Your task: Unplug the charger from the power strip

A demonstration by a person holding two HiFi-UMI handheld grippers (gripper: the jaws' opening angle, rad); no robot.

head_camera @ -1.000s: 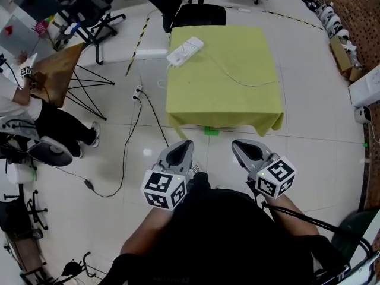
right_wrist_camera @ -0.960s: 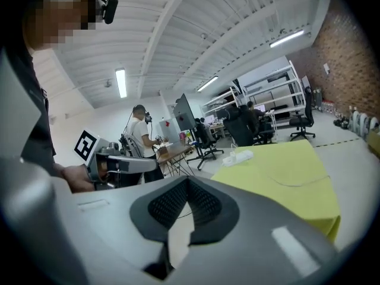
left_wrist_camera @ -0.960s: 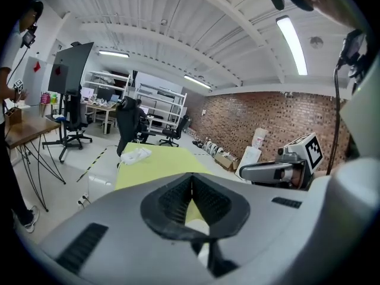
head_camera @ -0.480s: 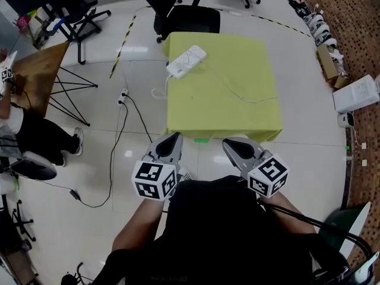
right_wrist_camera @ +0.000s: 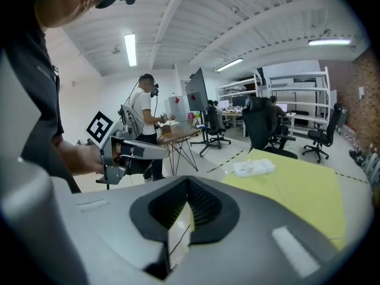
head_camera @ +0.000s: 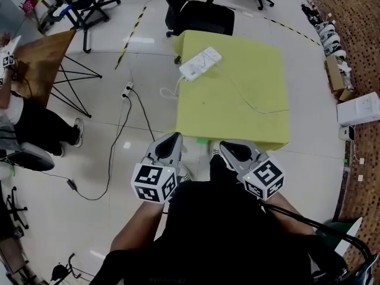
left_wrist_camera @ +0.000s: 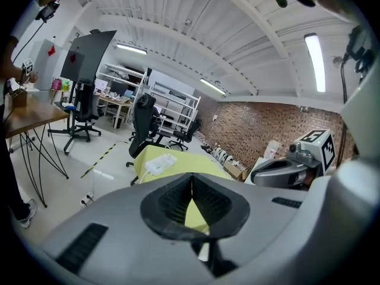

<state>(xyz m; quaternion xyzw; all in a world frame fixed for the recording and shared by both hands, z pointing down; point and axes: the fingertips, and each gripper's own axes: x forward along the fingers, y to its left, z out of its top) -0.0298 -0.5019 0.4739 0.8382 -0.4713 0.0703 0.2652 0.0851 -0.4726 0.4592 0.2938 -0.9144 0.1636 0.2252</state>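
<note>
A white power strip lies at the far left corner of the yellow-green table, with a thin white cable trailing across the cloth. In the right gripper view the power strip shows a small white block on top; I cannot make out the charger clearly. My left gripper and right gripper hover side by side at the table's near edge, far from the strip. Both are shut with nothing between the jaws. The left gripper and the right gripper each point toward the table.
A black office chair stands behind the table. A wooden table and a person are at the left. A black cable and floor socket lie left of the table. Boxes and shoes line the right wall.
Both grippers have moved forward together up to the table's near edge, and the table now sits closer and further right in the head view. The jaws stay shut.
</note>
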